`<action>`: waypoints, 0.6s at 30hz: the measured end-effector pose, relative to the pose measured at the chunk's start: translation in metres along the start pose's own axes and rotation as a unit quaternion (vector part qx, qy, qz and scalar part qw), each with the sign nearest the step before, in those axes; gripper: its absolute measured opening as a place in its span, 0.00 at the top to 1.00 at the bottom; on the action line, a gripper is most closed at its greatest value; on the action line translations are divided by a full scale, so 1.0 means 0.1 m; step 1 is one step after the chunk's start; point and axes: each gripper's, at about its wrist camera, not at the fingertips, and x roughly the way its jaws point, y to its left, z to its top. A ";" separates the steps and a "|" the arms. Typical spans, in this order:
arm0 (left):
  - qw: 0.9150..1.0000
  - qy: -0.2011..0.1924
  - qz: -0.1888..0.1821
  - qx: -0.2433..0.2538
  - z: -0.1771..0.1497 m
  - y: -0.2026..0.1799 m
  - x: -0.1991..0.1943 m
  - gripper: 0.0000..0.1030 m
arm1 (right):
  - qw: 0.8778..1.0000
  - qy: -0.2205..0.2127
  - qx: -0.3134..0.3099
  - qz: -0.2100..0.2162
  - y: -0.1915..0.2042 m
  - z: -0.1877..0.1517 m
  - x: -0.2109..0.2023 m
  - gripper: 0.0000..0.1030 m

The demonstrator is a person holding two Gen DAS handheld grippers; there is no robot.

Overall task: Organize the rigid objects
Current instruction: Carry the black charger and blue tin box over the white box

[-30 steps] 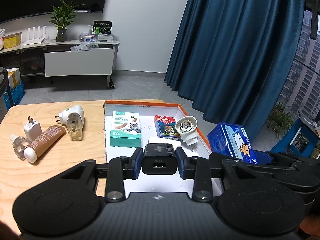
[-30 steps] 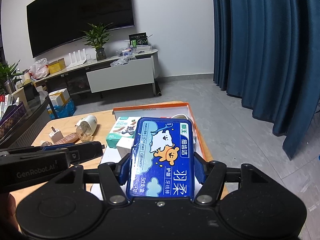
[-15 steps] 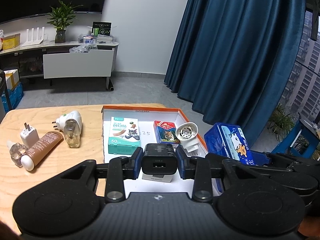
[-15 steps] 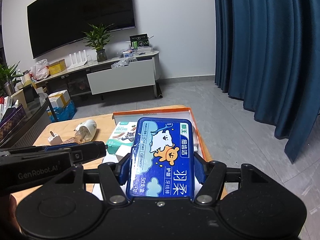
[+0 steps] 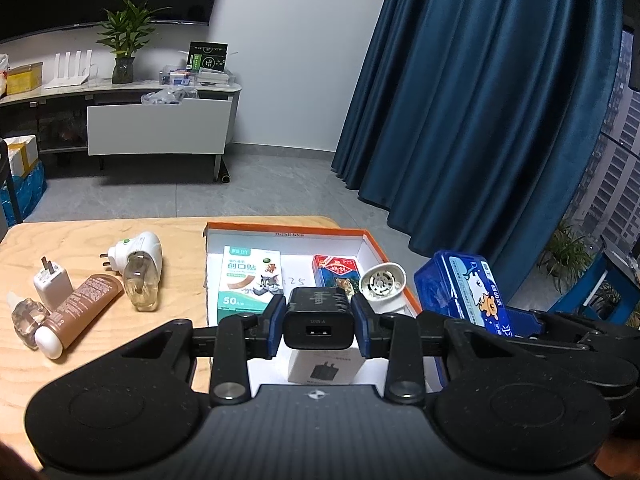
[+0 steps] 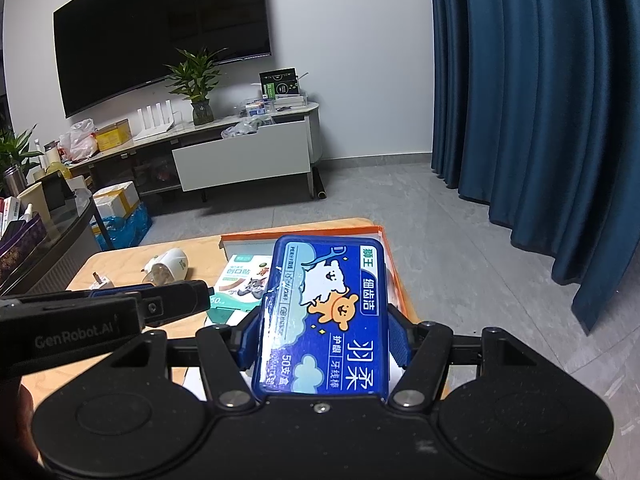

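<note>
The charger [image 5: 319, 319] is black. The case [image 6: 325, 319] is blue, with a white and an orange cartoon animal. The tray [image 5: 372, 245] is white inside – its rim is orange. The tube [image 5: 76, 311] is brown with a white cap. The curtain [image 5: 480, 120] is dark blue – plain.

Behind your worktop [image 5: 120, 360] you had blue curtains [image 5: 480, 120], a wall-mounted television [image 6: 160, 32], a potted plant [image 6: 198, 80] and a white router [image 6: 154, 118].
</note>
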 end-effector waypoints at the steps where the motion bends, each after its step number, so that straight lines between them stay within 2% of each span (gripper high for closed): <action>1: 1.000 0.000 -0.001 -0.003 0.01 0.01 0.02 0.65 | 1.000 0.000 0.000 -0.001 -0.01 0.02 0.02 0.28; 18: 1.000 0.001 0.004 0.007 0.26 -0.03 0.31 0.65 | 1.000 -0.017 -0.011 -0.002 -0.12 0.46 0.38 0.28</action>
